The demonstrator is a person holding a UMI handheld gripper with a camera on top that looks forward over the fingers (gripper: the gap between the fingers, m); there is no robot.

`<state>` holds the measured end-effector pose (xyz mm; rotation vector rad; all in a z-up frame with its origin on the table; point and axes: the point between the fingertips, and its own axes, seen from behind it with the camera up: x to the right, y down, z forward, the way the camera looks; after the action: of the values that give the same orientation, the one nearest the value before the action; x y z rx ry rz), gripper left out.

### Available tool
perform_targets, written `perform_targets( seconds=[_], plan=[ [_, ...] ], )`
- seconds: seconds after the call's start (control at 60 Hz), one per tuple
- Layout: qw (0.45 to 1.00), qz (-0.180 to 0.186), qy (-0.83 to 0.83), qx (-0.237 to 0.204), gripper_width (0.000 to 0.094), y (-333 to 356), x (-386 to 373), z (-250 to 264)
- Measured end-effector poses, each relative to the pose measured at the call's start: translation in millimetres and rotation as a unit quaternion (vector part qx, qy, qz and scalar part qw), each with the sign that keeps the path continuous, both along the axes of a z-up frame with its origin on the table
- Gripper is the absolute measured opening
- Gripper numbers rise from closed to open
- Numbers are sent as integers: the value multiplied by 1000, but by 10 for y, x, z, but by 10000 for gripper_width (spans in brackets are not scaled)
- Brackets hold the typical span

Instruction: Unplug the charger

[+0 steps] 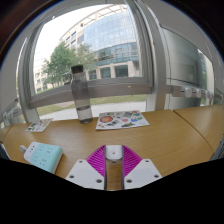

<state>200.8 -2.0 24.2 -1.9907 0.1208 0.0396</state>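
A small white charger [113, 152] sits between the tips of my gripper [113, 156], above a wooden table [170, 135]. Both magenta pads [97, 160] press against its sides, so the fingers are shut on it. No socket or cable is visible. The table's wood shows through the gap between the fingers behind the charger.
A tall clear bottle [81, 93] with a dark cap stands beyond the fingers by the window. A colourful printed sheet [122, 120] lies to its right. A light teal box [42, 156] lies left of the fingers, and a small white item [38, 127] lies farther back.
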Motion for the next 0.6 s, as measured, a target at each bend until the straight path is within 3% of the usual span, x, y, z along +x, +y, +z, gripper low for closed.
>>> perform_targets(
  seconds=[0.283, 0.5, 0.6],
  plan=[
    [1000, 13, -10, 17, 258, 32, -56, -105],
    [1000, -8, -8, 1, 568, -212, -107, -180],
    [999, -26, -12, 22, 638, -431, -113, 72]
  ],
)
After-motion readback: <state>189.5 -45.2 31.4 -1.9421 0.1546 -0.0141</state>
